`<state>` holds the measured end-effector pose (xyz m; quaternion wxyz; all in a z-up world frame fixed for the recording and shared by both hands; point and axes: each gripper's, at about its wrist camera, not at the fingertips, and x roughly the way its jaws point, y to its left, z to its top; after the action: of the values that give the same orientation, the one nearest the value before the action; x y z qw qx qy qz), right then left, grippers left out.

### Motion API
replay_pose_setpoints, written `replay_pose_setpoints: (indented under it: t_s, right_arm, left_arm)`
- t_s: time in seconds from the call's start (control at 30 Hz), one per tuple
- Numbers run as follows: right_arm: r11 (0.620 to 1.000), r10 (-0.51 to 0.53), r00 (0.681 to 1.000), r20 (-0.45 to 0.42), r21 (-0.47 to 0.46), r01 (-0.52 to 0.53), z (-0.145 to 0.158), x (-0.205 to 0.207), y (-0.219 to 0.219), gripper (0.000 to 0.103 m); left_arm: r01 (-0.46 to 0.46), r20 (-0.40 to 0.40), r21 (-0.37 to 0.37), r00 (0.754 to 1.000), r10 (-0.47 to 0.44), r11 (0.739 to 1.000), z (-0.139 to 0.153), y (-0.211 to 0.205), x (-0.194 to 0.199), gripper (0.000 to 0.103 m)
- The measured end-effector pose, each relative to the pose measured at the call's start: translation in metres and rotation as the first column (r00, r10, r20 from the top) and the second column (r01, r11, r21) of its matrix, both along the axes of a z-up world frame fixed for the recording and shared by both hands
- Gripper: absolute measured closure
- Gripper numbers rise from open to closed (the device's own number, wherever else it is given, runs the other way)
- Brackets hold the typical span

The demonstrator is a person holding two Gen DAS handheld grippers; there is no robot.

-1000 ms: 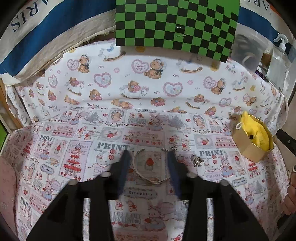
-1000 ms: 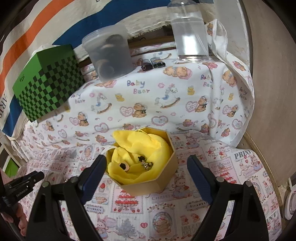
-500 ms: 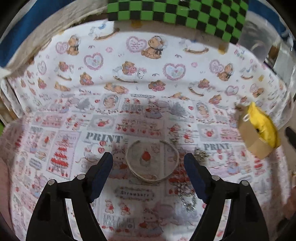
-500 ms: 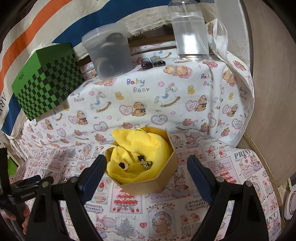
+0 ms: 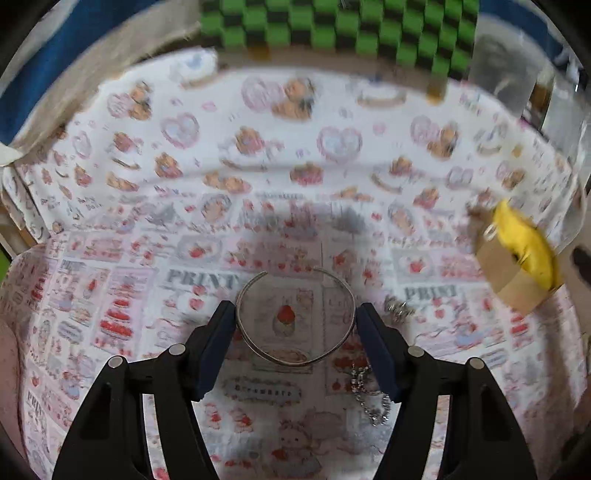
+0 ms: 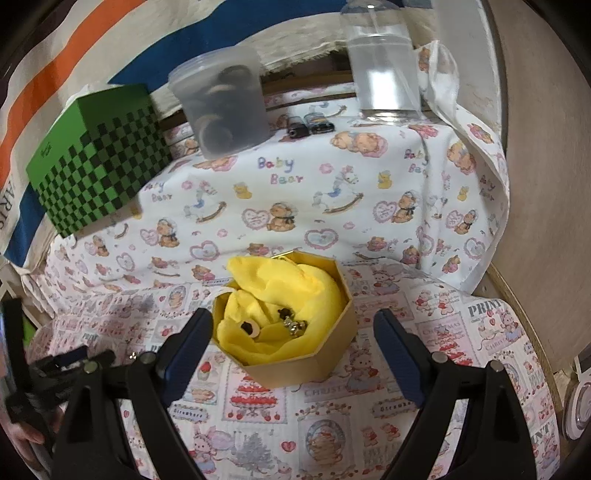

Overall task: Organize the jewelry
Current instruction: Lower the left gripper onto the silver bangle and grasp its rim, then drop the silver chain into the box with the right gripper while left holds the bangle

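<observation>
Straddling silver bangle (image 5: 295,319): left gripper (image 5: 295,314) part-open, pads just beside its sides, contact unclear. Flanking hexagonal box (image 6: 295,365): right gripper (image 6: 293,325) wide open, holding nothing.

The whole left-wrist view is smeared; the cloth's print (image 5: 295,155) barely reads. The green checkered box (image 5: 332,26) runs off the top edge. Small dark pieces on the yellow lining (image 6: 288,321) are too tiny to name, and the frosted tub's contents (image 6: 218,122) stay murky.
</observation>
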<state>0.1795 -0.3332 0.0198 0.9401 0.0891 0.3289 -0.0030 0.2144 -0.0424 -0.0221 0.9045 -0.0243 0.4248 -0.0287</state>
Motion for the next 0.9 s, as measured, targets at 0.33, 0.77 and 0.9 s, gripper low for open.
replay_pose_setpoints:
  t_s: [0.33, 0.77, 0.9]
  right_arm:
    - [0.979, 0.201, 0.979, -0.039, -0.012, -0.202, 0.004, -0.003, 0.067, 0.019]
    - [0.935, 0.354, 0.905, -0.238, 0.069, -0.348, -0.034, 0.039, 0.155, 0.054]
    - [0.930, 0.362, 0.896, -0.258, 0.044, -0.364, -0.043, 0.047, 0.170, 0.063]
  left_arm:
    - [-0.090, 0.194, -0.095, 0.975, 0.107, 0.991, 0.052, 0.047, -0.024, 0.037]
    - [-0.188, 0.190, -0.133, 0.959, 0.212, 0.973, 0.047, 0.080, -0.024, 0.037]
    - [-0.200, 0.191, -0.128, 0.956, 0.222, 0.972, 0.047, 0.083, -0.024, 0.037]
